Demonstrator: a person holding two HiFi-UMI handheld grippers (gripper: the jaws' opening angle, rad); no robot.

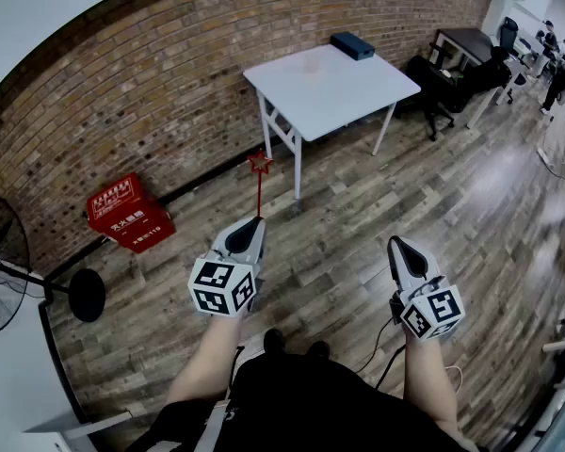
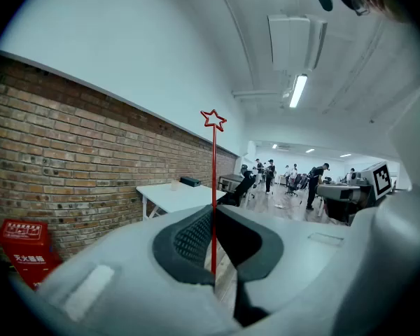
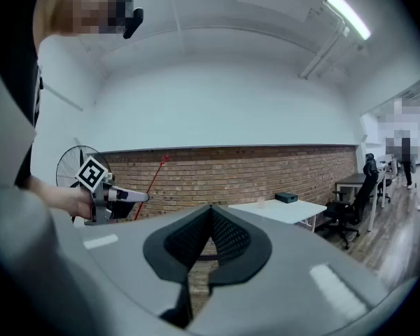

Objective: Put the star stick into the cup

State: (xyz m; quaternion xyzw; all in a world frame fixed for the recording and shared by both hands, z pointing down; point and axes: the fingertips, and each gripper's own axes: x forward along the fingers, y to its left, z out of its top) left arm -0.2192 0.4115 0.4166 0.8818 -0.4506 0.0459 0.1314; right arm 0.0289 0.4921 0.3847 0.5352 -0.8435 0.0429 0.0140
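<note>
A thin red star stick point(image 1: 259, 188) points up and away toward the brick wall, and my left gripper point(image 1: 255, 222) is shut on its lower end. In the left gripper view the stick point(image 2: 213, 187) rises straight between the closed pads, its star outline at the top. The small pale cup point(image 1: 310, 64) stands on the white table point(image 1: 358, 92) further ahead; it also shows as the cup point(image 2: 173, 185) in the left gripper view. My right gripper point(image 1: 395, 243) is held level beside the left one, shut with nothing in it point(image 3: 211, 207). The right gripper view shows the left gripper point(image 3: 119, 197) with the stick point(image 3: 152, 184).
A dark blue box point(image 1: 352, 45) lies at the table's far corner. A red crate point(image 1: 129, 213) sits by the brick wall, with a standing fan point(image 1: 0, 262) at left. Black office chairs point(image 1: 443, 88) and a dark desk point(image 1: 471, 43) stand right of the table. A cable point(image 1: 377, 347) lies on the wooden floor.
</note>
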